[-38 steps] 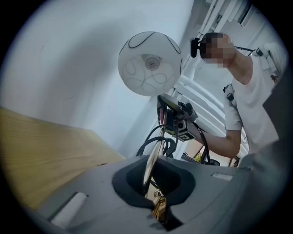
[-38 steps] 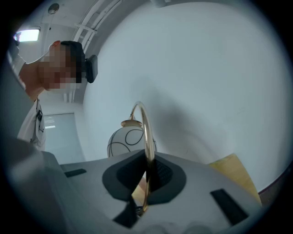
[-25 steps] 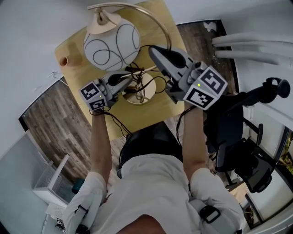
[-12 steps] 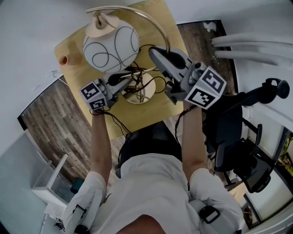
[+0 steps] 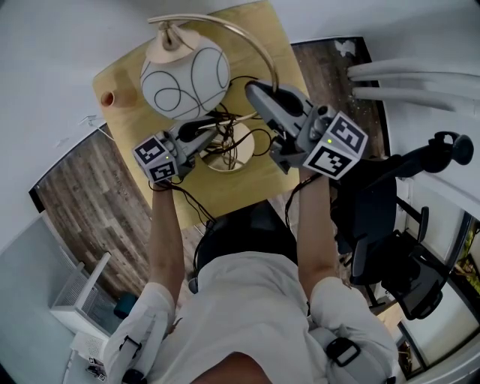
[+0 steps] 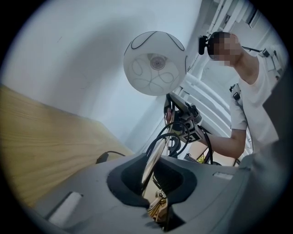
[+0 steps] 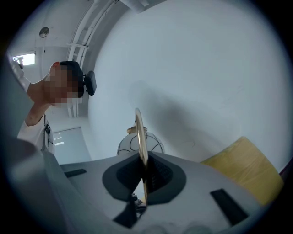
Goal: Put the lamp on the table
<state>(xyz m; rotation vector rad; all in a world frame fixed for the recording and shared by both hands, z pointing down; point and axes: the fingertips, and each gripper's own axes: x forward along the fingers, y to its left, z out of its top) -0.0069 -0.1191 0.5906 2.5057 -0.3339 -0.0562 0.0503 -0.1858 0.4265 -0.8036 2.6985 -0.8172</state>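
Note:
The lamp has a white globe shade [image 5: 184, 82] with black line drawings, a gold arched stem [image 5: 251, 41] and a round gold base [image 5: 234, 147], and it rests on the light wooden table [image 5: 251, 22]. My left gripper [image 5: 214, 133] is at the base. Its jaws are opening, and the thin base rim [image 6: 153, 160] still runs between them. My right gripper [image 5: 256, 91] is shut on the lower part of the arched stem [image 7: 139, 132]. The shade [image 6: 154, 63] hangs above the left gripper [image 6: 158, 194]. Behind the right gripper [image 7: 145, 183], the shade [image 7: 132, 144] shows only in part.
Black cable [image 5: 225, 120] lies coiled over the lamp base. A small orange object [image 5: 107, 98] sits at the table's left corner. A black office chair [image 5: 405, 247] stands at the right, with white pipes [image 5: 412, 79] above it. A white crate [image 5: 82, 300] is at the lower left.
The lamp and both grippers have barely moved. The shade sits slightly further right in the head view than a second ago.

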